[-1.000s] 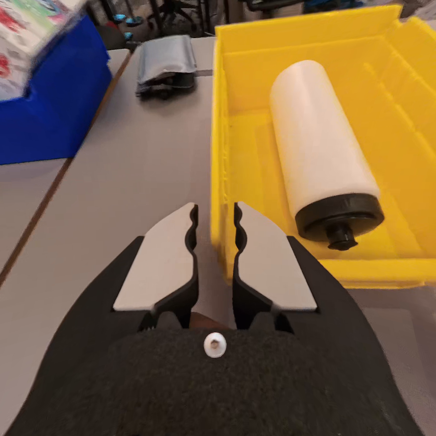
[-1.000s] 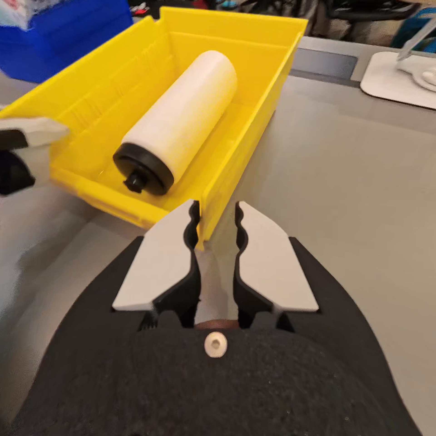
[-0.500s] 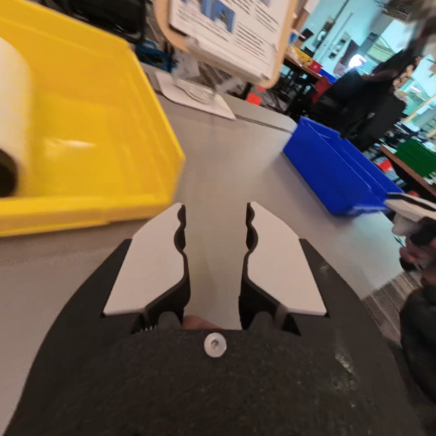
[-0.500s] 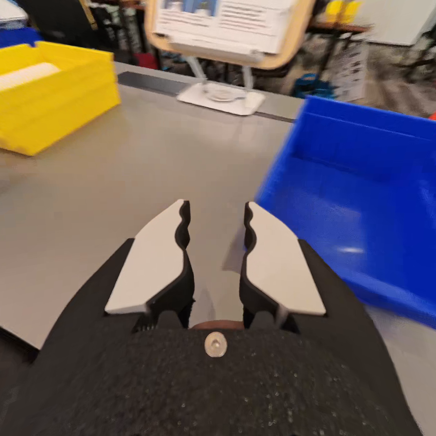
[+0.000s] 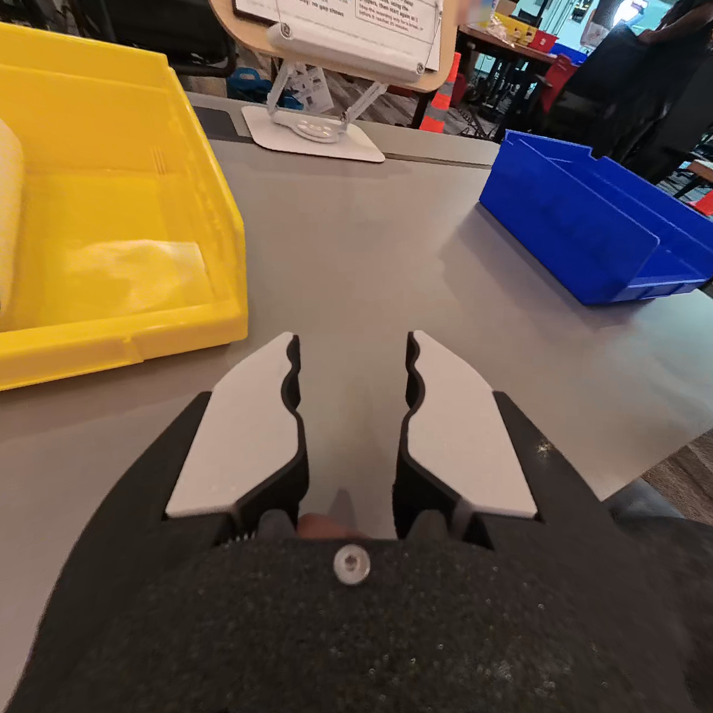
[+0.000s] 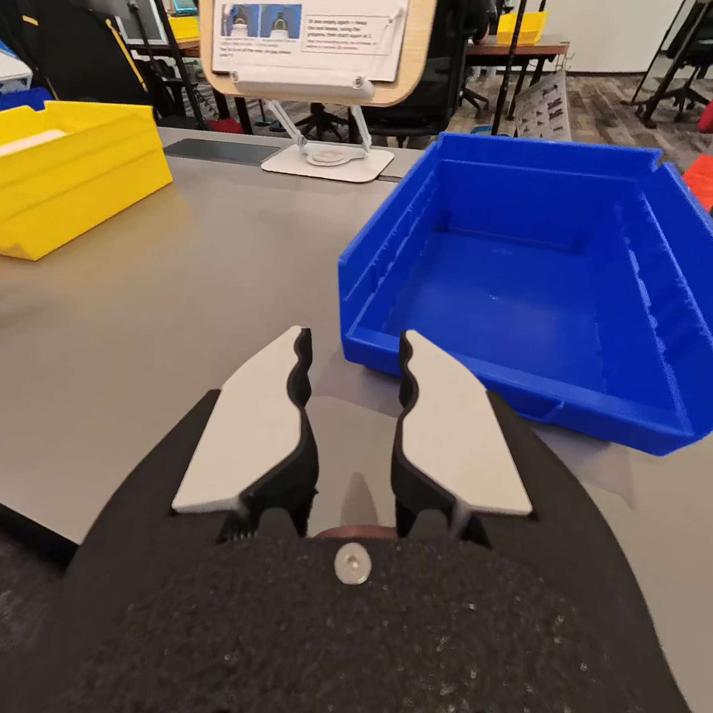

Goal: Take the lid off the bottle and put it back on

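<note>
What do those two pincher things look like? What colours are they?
Both match. The left gripper and the right gripper each have a speckled black body with a silver screw in the middle. Two curved fingers stick out, light grey on top, with wavy black rubbery inner edges. No cables or markings show.

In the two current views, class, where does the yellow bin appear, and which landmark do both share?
Left wrist view: yellow bin fills the left side, close by.
Right wrist view: yellow bin sits at the upper left, farther off.
Shared landmark: the white stand base at the table's far edge.
</note>
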The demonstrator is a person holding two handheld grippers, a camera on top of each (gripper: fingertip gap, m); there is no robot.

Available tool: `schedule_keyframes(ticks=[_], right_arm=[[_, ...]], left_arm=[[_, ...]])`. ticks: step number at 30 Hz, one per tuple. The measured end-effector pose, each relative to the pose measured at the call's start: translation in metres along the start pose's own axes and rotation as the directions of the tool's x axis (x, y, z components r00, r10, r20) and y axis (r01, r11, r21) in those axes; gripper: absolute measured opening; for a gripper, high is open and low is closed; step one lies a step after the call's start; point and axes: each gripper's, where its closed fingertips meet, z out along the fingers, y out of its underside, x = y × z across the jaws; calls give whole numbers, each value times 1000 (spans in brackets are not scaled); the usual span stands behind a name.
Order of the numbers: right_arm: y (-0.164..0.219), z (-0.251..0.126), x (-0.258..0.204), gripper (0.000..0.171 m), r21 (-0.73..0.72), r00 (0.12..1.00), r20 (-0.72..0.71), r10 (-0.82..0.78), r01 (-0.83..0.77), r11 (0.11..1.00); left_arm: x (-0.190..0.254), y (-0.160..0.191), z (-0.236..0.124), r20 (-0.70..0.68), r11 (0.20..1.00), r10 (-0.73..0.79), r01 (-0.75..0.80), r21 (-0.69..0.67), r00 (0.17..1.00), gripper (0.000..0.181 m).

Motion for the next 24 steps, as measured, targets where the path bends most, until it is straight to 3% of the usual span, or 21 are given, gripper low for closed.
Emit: schedule_keyframes(ticks=[5,11,24], right_arm=[[4,2,-3,41,-28,994,-32,-104,104,994],[5,3,-1,40,-24,997,-30,-72,71,997],[10,5,-2,40,-48,999,-16,-49,48,998]], left_arm=[[4,10,2,-9,998,30,-31,-49,1000,53],[8,15,5,23,989,133,-131,-68,991,56],[-2,14,6,53,998,9,-5,-70,999,62]])
